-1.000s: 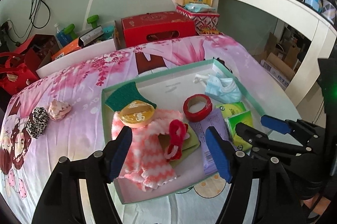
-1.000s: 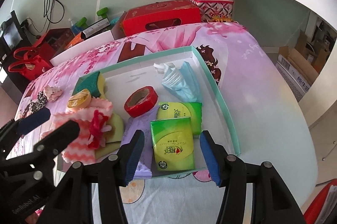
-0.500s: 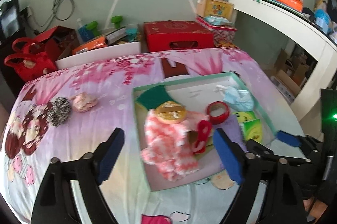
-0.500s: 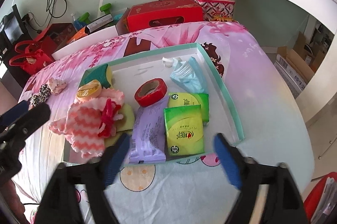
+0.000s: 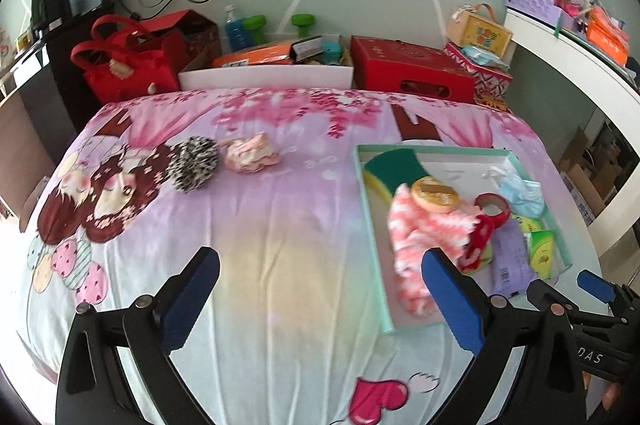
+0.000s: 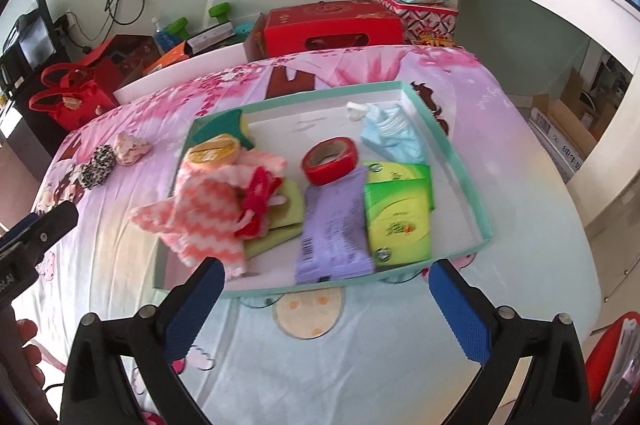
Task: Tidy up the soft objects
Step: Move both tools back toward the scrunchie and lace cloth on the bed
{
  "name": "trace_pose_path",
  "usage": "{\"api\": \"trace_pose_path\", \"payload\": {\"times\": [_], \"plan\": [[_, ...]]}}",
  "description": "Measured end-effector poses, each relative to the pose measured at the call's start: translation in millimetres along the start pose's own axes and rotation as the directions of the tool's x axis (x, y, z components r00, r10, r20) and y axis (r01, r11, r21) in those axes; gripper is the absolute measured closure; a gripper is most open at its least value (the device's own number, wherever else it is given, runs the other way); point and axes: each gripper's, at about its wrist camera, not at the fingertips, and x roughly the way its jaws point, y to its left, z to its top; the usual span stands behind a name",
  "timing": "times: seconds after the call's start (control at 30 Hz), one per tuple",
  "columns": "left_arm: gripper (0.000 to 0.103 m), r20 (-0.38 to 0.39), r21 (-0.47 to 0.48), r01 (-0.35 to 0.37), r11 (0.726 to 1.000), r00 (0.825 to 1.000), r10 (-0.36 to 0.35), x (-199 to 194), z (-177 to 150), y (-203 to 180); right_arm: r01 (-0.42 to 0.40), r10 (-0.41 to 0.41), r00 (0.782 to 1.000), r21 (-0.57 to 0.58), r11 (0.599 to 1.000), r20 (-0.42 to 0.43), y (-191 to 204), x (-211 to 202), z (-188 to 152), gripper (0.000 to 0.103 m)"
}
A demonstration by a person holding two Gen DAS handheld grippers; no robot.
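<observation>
**Soft goods gathered in the tray, two pieces left out on the sheet**

Soft objects lie mostly in the shallow teal-rimmed tray [image 6: 472, 185], which sits on the pink cartoon-print bedsheet [image 5: 280, 217], the widest thing in sight. Within the tray, the pink-and-white zigzag cloth [image 6: 204, 209] is the largest piece, draped over the left rim and partly covering a yellow-green sponge [image 6: 288, 209]. Just right of it lies a purple tissue packet [image 6: 336, 225], then two green tissue packs [image 6: 398, 221], one overlapping the other. A light blue face mask [image 6: 390, 135] rests in the far right corner, and a green scouring sponge [image 6: 224, 125] in the far left. Smaller things follow: a red tape roll [image 6: 330, 159] near the middle, a yellow tape roll [image 6: 212, 151] on the cloth's far end, and a red scrunchie [image 6: 256, 203] on the cloth.

Well apart from the tray, on the sheet, a leopard-print scrunchie [image 5: 192, 163] sits just beside a pink scrunchie [image 5: 252, 153].

Left gripper [image 5: 320, 295] hangs above bare sheet, its jaws having just been opening, now wide apart with nothing between them. Right gripper [image 6: 326, 303] hangs before the tray's near rim, likewise just opened wide and empty.
</observation>
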Motion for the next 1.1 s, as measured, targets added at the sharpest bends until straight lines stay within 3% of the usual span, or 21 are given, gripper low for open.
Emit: {"api": "trace_pose_path", "payload": {"times": [0.53, 1.1], "plan": [[0.002, -0.024, -0.067, -0.064, 0.996, 0.998, 0.063, -7.0, -16.4, 71.2, -0.020, 0.018, 1.000, -0.087, 0.996, -0.022, 63.2, -3.5, -8.9, 0.000], [0.002, -0.047, -0.161, -0.085, 0.983, 0.996, 0.078, 2.4, -25.4, 132.8, -0.049, 0.048, 0.999, -0.158, 0.986, -0.011, 123.2, 2.1, -0.9, 0.000]]}}
